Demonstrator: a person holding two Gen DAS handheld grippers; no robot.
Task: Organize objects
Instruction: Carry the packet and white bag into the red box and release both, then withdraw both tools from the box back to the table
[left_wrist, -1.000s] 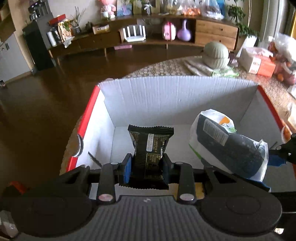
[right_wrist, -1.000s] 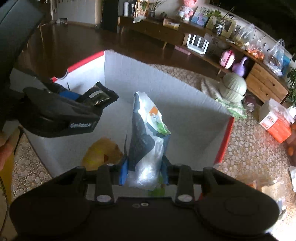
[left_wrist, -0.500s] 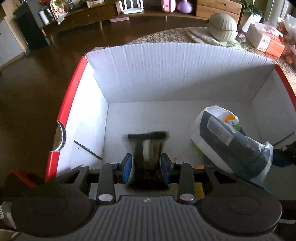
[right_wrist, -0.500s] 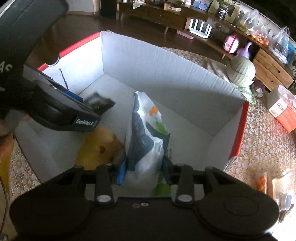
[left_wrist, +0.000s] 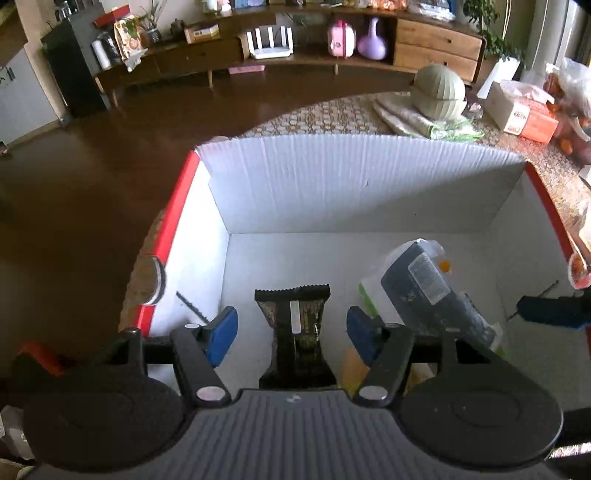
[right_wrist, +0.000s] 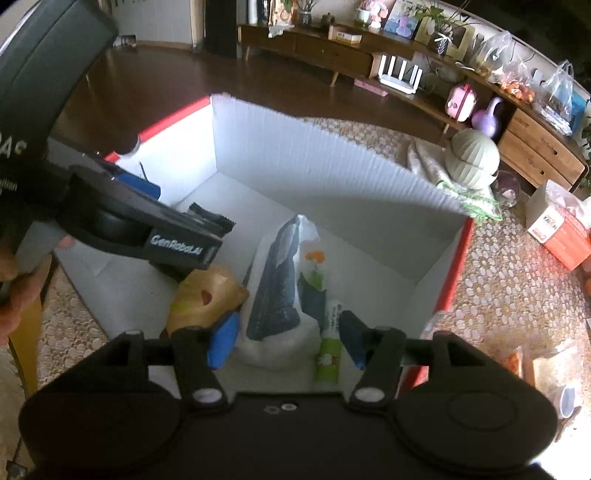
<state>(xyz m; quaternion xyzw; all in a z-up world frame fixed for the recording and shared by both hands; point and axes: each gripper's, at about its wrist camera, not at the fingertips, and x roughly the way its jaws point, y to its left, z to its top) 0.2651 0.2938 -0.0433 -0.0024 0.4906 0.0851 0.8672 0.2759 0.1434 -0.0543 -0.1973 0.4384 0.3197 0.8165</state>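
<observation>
You can read "GenRoboLAI"-style white lettering, roughly "GenRobot.AI", on the side of the left gripper (right_wrist: 176, 245). The orange-and-white carton (right_wrist: 557, 230) on the table shows red letters, about "KAIJIN", not sharp. Labels on the packets are too small to read.

In the left wrist view, the lower end of the black snack packet (left_wrist: 293, 332) is hidden behind the body of the left gripper (left_wrist: 291, 330), and the print on its label is too small to read. The dark-and-white bag (left_wrist: 428, 288) is partly covered by the gripper's right finger. The right gripper (left_wrist: 546, 314) is cut off by the right edge of the picture.

In the right wrist view, the left gripper (right_wrist: 147, 221) covers most of the black snack packet (right_wrist: 210, 218), and also the top of the yellow packet (right_wrist: 207, 295). A hand (right_wrist: 18, 291) is cut off by the left edge. The text on the green tube (right_wrist: 327, 350) is too blurred to read.
</observation>
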